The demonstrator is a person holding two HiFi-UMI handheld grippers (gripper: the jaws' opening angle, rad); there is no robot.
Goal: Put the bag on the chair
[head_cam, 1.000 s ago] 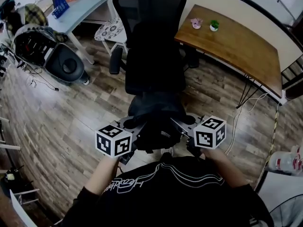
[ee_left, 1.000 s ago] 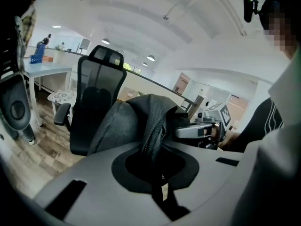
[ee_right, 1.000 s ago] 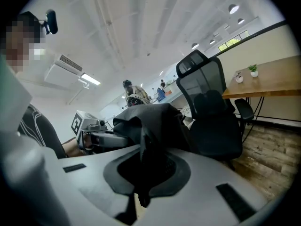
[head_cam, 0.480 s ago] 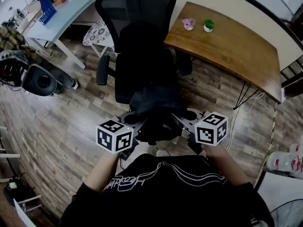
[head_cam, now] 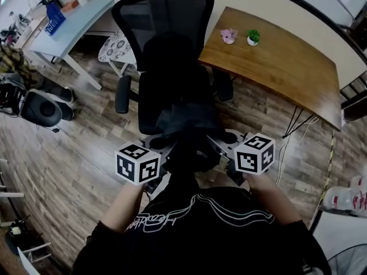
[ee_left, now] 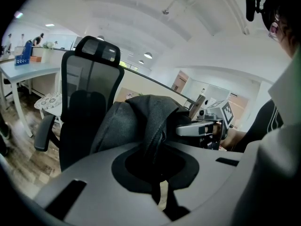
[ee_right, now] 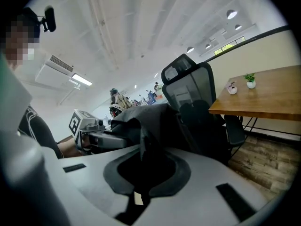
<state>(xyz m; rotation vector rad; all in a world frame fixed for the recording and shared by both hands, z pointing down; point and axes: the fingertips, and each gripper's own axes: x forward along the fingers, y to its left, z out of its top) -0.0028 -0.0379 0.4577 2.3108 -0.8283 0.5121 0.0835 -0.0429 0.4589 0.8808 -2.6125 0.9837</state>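
Black bag [head_cam: 187, 132] hung between the left gripper [head_cam: 164, 156] and right gripper [head_cam: 221, 152], both clenched on its fabric. It hung at the chair's [head_cam: 164, 17] front edge, the seat straight ahead of both hands.

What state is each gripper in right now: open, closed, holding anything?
Left gripper: closed, jaws pinching a fold of the bag.
Right gripper: closed, jaws pinching the same bag from its other side.
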